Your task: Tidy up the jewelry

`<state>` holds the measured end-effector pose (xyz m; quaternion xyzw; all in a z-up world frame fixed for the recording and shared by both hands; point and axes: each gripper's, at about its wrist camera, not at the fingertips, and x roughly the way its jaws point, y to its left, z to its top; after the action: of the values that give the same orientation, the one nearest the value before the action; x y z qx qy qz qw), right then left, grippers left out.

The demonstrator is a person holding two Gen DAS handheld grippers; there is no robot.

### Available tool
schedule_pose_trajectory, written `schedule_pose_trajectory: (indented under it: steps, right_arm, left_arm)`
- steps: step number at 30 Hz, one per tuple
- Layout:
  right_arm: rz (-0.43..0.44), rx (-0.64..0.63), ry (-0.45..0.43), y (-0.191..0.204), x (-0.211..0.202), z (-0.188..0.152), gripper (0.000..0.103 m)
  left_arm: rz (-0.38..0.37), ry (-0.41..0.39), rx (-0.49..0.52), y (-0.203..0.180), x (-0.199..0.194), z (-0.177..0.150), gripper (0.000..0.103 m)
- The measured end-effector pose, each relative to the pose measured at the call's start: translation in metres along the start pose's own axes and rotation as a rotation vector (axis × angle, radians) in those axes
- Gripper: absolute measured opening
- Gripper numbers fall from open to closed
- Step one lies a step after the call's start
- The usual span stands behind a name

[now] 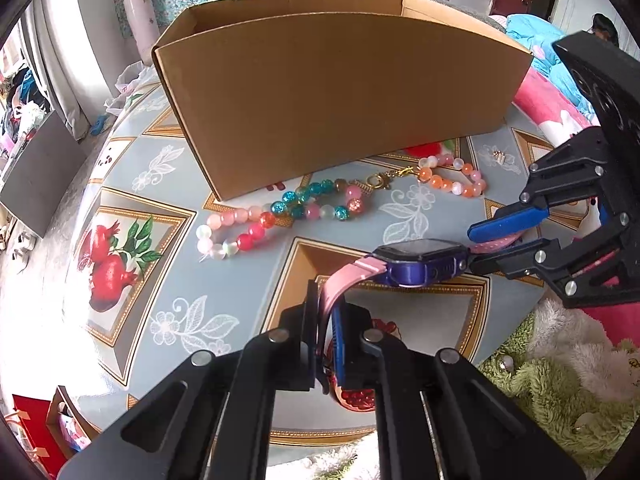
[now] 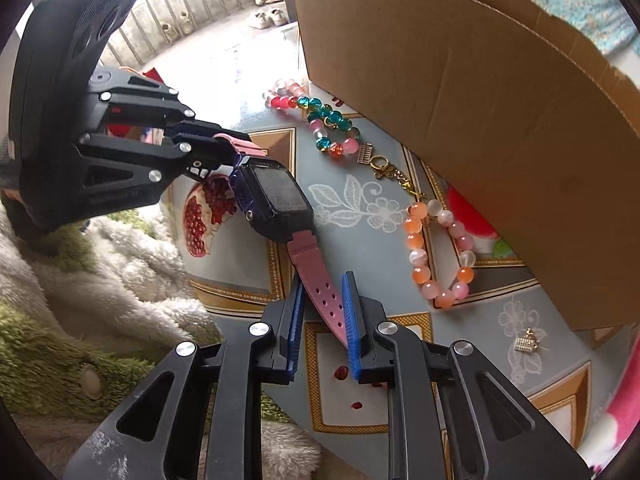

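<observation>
Found the watch (image 1: 420, 260) (image 2: 276, 196) suspended just above the table (image 1: 180, 280) (image 2: 372, 196), spanned between both tools, its dark screen facing up and its purple case level. Noted the left gripper (image 1: 326, 308) (image 2: 224, 148) with jaws together on the plain end of the pink strap, pressing on both faces of the strap. Noted the right gripper (image 2: 324, 304) (image 1: 486, 244) with jaws drawn in on the perforated end of the strap, which ran slantwise between the blue pads (image 2: 352, 312) and met one pad near its tip and the other lower down. Located the cardboard box (image 1: 340, 100) (image 2: 480, 120) standing upright and open-topped on the far side of the table, well clear of the watch. Recorded a mixed bracelet (image 1: 280, 216) (image 2: 320, 124) of pink, red and teal beads lying flat on the table just before the near wall of the box. Recorded an orange-and-pink bracelet (image 1: 452, 178) (image 2: 440, 252) beside it, joined to it by a gold clasp and also close to the box. Recorded a small gold charm (image 1: 498, 157) (image 2: 528, 342) lying alone on the table, apart from both bracelets. Noted a fluffy green-and-white blanket (image 1: 560, 360) (image 2: 100, 280) at the near edge of the table.
</observation>
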<state>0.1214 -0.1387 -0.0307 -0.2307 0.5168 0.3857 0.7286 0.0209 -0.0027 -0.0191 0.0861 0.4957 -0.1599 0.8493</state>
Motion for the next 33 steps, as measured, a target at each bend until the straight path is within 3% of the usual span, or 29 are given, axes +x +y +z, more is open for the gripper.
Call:
schedule_pose_trajectory:
  steps: [4, 5, 11, 20, 24, 28, 31, 33]
  right_arm:
    - [-0.088, -0.009, -0.015, 0.009, -0.004, -0.009, 0.015]
    - [-0.126, -0.006, -0.029, 0.010, -0.005, -0.012, 0.009]
    - [-0.249, 0.070, -0.112, 0.008, -0.009, -0.026, 0.002]
    - [-0.403, 0.083, -0.263, 0.033, -0.069, -0.031, 0.001]
    - [-0.508, 0.077, -0.386, 0.041, -0.112, -0.027, 0.001]
    - [-0.578, 0.082, -0.493, 0.024, -0.150, -0.010, 0.001]
    - [-0.575, 0.086, -0.508, -0.004, -0.159, 0.013, 0.001]
    - [-0.528, 0.104, -0.483, -0.039, -0.162, 0.031, 0.001]
  left_arm:
    - [0.010, 0.004, -0.005, 0.001, 0.002, -0.001, 0.006]
    - [0.010, 0.006, -0.007, 0.003, 0.003, -0.001, 0.006]
    - [0.021, -0.029, 0.017, -0.002, 0.002, -0.003, 0.006]
    - [0.042, -0.184, 0.049, -0.012, -0.054, 0.002, 0.005]
    - [0.057, -0.310, 0.078, -0.010, -0.095, 0.025, 0.005]
    - [0.072, -0.440, 0.138, -0.007, -0.129, 0.061, 0.005]
    - [0.067, -0.468, 0.160, -0.002, -0.133, 0.099, 0.005]
    - [0.039, -0.435, 0.161, 0.006, -0.122, 0.124, 0.005]
